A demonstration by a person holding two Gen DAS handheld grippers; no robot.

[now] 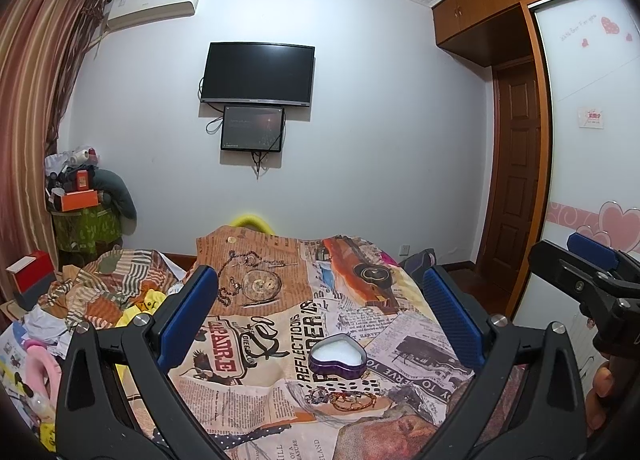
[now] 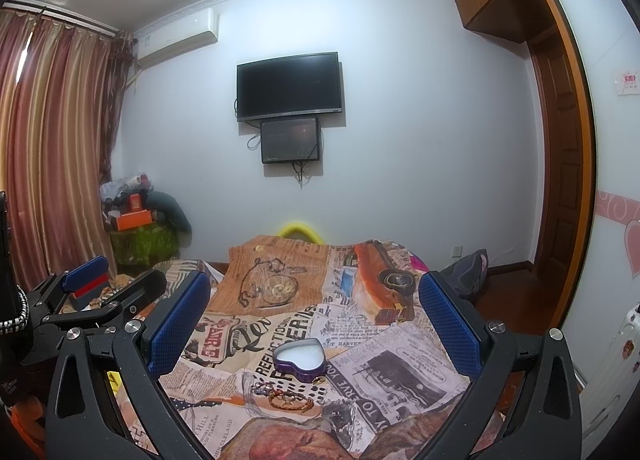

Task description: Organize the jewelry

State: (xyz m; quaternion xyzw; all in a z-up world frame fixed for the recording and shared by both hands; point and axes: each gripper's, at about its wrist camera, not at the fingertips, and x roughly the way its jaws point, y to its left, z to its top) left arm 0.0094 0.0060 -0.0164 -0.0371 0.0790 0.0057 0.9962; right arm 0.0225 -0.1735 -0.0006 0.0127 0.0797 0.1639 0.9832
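Observation:
A purple heart-shaped tin [image 1: 338,356] with a white lining lies lidless on the newspaper-print cloth [image 1: 400,336]. Just in front of it sits a small heap of bracelets [image 1: 344,398], beaded and braided in red and gold. My left gripper [image 1: 320,316] hovers above the cloth, open and holding nothing, with the tin between its blue pads [image 1: 188,316]. In the right wrist view the tin [image 2: 299,358] and the bracelets [image 2: 286,396] lie low in the middle. My right gripper [image 2: 315,324] is open and holding nothing above them.
The cloth covers a bed that runs toward the far wall with a TV [image 1: 258,74]. Piled clothes and a red box [image 1: 30,272] crowd the left side. A wardrobe [image 1: 592,120] and a brown door [image 1: 516,164] stand on the right.

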